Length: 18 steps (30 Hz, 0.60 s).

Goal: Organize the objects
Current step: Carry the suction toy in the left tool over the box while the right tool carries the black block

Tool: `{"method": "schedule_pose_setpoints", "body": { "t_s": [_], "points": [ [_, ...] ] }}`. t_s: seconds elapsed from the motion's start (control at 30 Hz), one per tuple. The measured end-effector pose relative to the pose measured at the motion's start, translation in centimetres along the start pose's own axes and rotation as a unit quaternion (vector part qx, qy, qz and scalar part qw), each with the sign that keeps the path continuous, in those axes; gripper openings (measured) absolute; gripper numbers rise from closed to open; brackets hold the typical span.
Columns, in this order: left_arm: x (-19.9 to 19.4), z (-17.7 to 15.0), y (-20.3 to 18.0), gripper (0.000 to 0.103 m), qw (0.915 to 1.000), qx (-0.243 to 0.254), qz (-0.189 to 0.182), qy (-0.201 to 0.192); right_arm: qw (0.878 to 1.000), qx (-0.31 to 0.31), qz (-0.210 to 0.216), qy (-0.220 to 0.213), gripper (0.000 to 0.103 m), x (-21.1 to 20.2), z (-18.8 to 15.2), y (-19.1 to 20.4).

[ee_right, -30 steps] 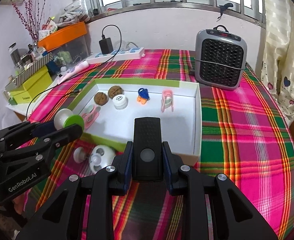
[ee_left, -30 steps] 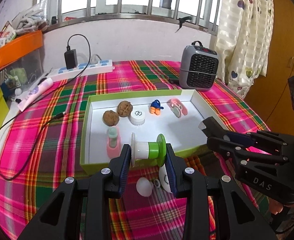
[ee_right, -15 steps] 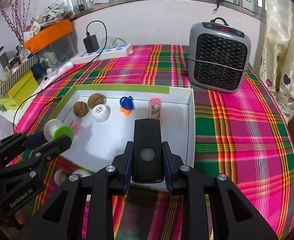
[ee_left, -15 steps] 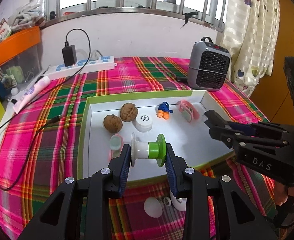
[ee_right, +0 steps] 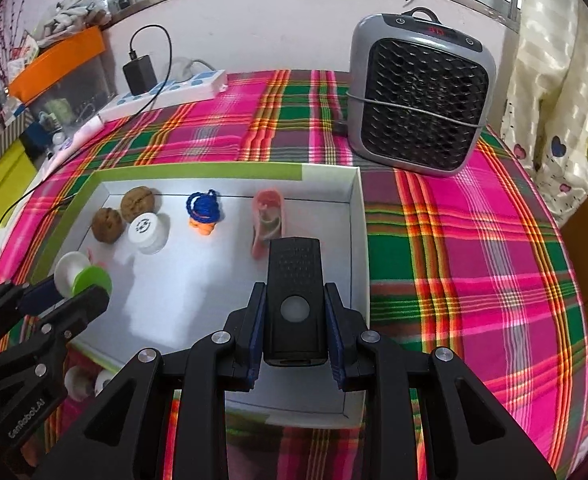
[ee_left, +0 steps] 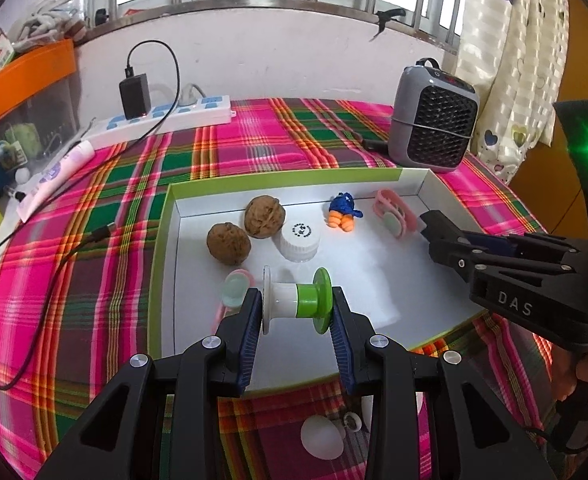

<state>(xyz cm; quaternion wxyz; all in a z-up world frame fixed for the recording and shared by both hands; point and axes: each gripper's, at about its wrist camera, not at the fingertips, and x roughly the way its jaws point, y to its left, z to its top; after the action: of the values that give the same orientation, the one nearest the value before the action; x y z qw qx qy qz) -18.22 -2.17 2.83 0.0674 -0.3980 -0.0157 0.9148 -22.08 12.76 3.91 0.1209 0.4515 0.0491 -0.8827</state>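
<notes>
My left gripper is shut on a white-and-green spool, held sideways over the near left part of the white tray. My right gripper is shut on a black rectangular device with a round white button, above the tray's near right part. Inside the tray lie two walnuts, a white cap, a blue-and-orange toy and two pink clips. The spool and left gripper show at lower left of the right wrist view.
A grey heater stands behind the tray on the plaid cloth. A power strip with charger and cables lie at the back left. White round pieces lie on the cloth before the tray. An orange bin is far left.
Both grippers have moved forward over the tray with their loads, and the tray's contents now look nearer. Grips are unchanged.
</notes>
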Motion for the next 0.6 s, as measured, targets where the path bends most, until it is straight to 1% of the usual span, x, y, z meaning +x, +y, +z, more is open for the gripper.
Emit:
{"method": "schedule_pose_setpoints", "body": {
  "t_s": [0.3,0.6],
  "points": [
    [0.7,0.3,0.0,0.032,1.0000,0.000,0.005,0.007,1.000,0.001,-0.018,-0.001,0.028,0.8,1.1,0.2],
    [1.5,0.8,0.0,0.032,0.9999,0.000,0.011,0.010,1.000,-0.008,-0.024,-0.005,0.028,1.5,1.4,0.5]
  ]
}}
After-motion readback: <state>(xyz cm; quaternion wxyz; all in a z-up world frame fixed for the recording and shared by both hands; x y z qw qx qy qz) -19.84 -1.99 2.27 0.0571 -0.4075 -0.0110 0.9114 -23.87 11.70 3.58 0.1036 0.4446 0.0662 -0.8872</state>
